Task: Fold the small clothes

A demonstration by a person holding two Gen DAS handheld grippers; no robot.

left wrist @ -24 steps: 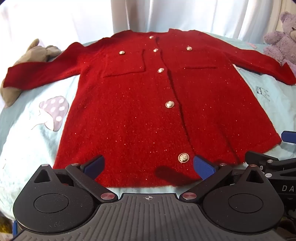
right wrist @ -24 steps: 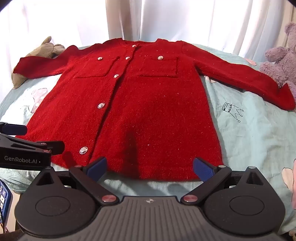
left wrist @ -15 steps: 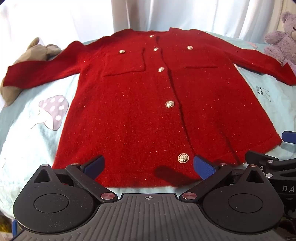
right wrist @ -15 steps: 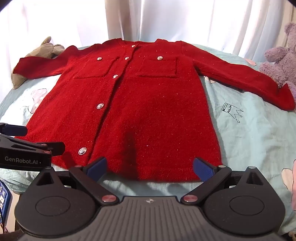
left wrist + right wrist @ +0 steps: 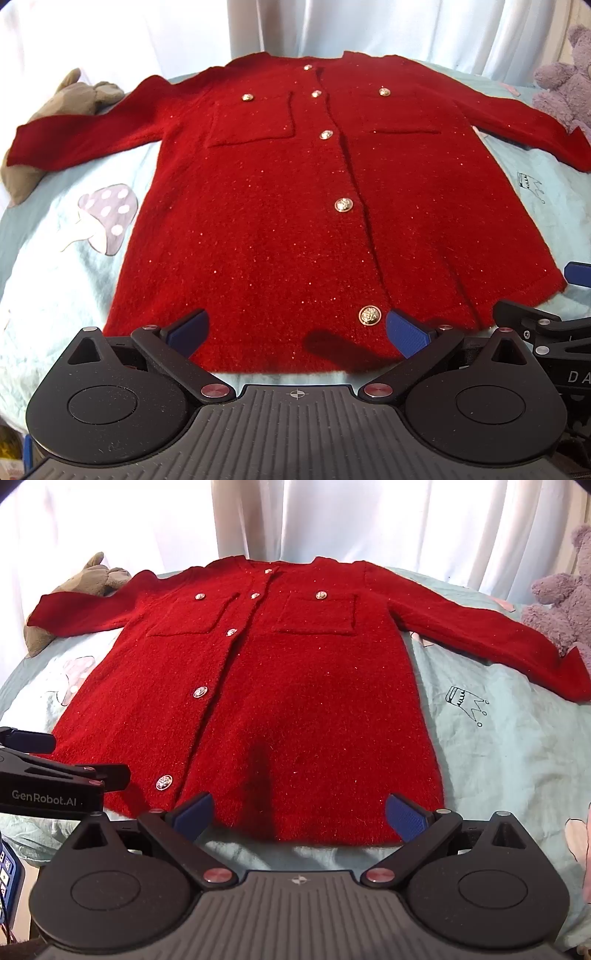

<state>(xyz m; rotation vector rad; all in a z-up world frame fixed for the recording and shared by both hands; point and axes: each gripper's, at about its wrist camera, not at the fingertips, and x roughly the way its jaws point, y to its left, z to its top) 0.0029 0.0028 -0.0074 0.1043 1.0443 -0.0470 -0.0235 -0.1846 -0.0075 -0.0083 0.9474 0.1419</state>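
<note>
A red knit cardigan (image 5: 280,206) with gold buttons lies flat, front up, on a pale blue sheet (image 5: 48,266), sleeves spread to both sides. It also shows in the right wrist view (image 5: 303,701). My left gripper (image 5: 297,328) is open and empty, its blue pads just above the near hem left of the button row. My right gripper (image 5: 299,810) is open and empty over the near hem's right half. Each gripper shows at the edge of the other's view.
A grey plush toy (image 5: 66,107) lies under the left sleeve's cuff. A purple teddy bear (image 5: 561,602) sits at the far right by the right cuff. White curtains (image 5: 332,520) hang behind the bed. The sheet bears mushroom (image 5: 107,218) and crown (image 5: 465,701) prints.
Both grippers have edged slightly forward toward the hem; the cardigan has not moved and the jaws stay open.
</note>
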